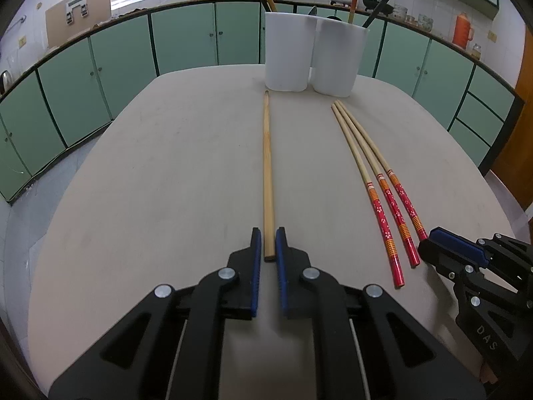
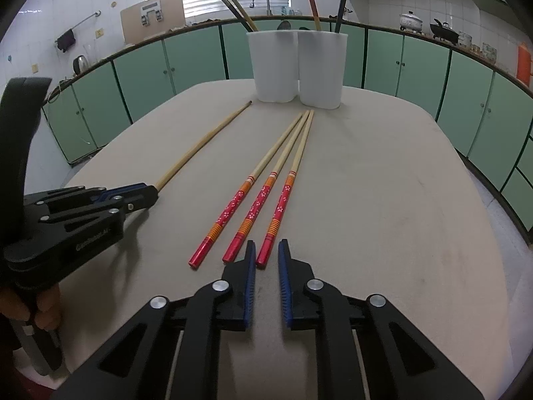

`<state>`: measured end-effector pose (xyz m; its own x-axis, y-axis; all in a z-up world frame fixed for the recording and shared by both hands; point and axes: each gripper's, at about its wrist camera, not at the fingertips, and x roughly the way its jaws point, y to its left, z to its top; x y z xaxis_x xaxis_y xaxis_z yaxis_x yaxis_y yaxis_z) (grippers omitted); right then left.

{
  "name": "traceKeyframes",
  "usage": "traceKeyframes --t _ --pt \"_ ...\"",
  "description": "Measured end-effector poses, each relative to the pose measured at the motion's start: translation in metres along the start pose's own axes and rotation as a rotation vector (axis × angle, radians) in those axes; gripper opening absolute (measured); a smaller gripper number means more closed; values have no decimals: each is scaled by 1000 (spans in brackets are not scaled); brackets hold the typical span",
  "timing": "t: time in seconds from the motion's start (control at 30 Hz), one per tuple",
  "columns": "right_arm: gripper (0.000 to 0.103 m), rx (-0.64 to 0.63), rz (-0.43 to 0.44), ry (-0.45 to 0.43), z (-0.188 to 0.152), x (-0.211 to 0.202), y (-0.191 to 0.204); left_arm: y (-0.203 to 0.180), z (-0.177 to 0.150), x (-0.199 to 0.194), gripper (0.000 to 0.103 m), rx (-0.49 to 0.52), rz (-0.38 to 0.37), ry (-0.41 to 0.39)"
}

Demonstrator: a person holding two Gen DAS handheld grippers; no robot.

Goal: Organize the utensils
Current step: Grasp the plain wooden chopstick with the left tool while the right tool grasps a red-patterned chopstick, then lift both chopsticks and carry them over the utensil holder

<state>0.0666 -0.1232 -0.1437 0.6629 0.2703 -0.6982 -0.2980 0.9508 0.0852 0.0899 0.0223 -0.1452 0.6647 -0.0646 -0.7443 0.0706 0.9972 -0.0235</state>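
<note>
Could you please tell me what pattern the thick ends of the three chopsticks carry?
Red with white flowers and orange bands on the three chopsticks, clearest in the right wrist view.

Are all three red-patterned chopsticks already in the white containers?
No: the three red-patterned chopsticks lie flat on the table, short of the white containers.

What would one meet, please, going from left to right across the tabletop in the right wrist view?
Left tool shut on the plain wooden chopstick → three red-handled bamboo chopsticks lying side by side, first, second, third, the third's end between the right tool pads.
</note>
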Motion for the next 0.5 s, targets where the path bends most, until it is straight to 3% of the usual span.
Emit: traceKeyframes --t 0.17,0.5 --pt "9 8 2 -1 0 1 -1 0 -1 0 9 -2 0 -4" --pt "8 47 23 -42 5 -9 -10 -1 0 -4 6 2 -9 -10"
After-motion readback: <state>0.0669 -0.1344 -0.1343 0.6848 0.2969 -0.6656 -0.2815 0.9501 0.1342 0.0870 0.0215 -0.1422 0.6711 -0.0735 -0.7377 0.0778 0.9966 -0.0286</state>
